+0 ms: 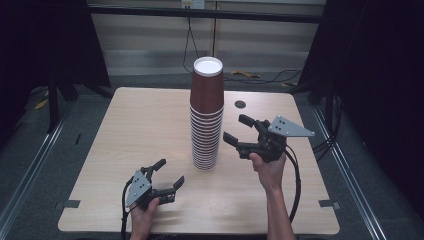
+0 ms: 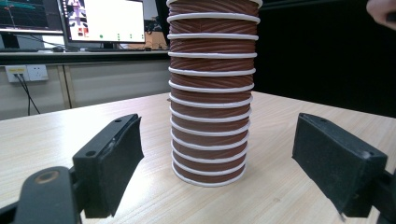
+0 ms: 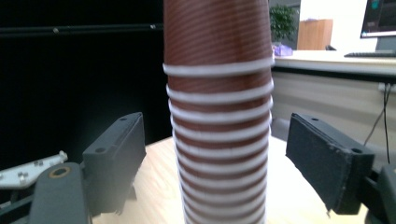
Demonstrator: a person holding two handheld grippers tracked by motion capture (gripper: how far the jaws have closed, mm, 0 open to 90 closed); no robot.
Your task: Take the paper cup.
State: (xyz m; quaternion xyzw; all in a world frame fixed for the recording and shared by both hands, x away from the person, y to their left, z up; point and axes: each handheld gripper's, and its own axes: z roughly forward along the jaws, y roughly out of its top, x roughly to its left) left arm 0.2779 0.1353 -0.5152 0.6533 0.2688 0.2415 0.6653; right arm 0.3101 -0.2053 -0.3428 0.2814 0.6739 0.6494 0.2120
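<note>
1. One tall stack of brown ribbed paper cups with white rims (image 1: pixel 206 117) stands upside down mid light wooden tabletop (image 1: pixel 130 145).
2. Two grippers: left gripper (image 1: pixel 169 176) and right gripper (image 1: pixel 236 128), fingers spread wide, empty, both facing the stack.

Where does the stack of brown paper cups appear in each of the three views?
High view: stack of brown paper cups stands upside down at the table centre.
Left gripper view: stack at centre, beyond the open jaws.
Right gripper view: stack at centre, between the open jaws.
Shared landmark: the white rims.
</note>
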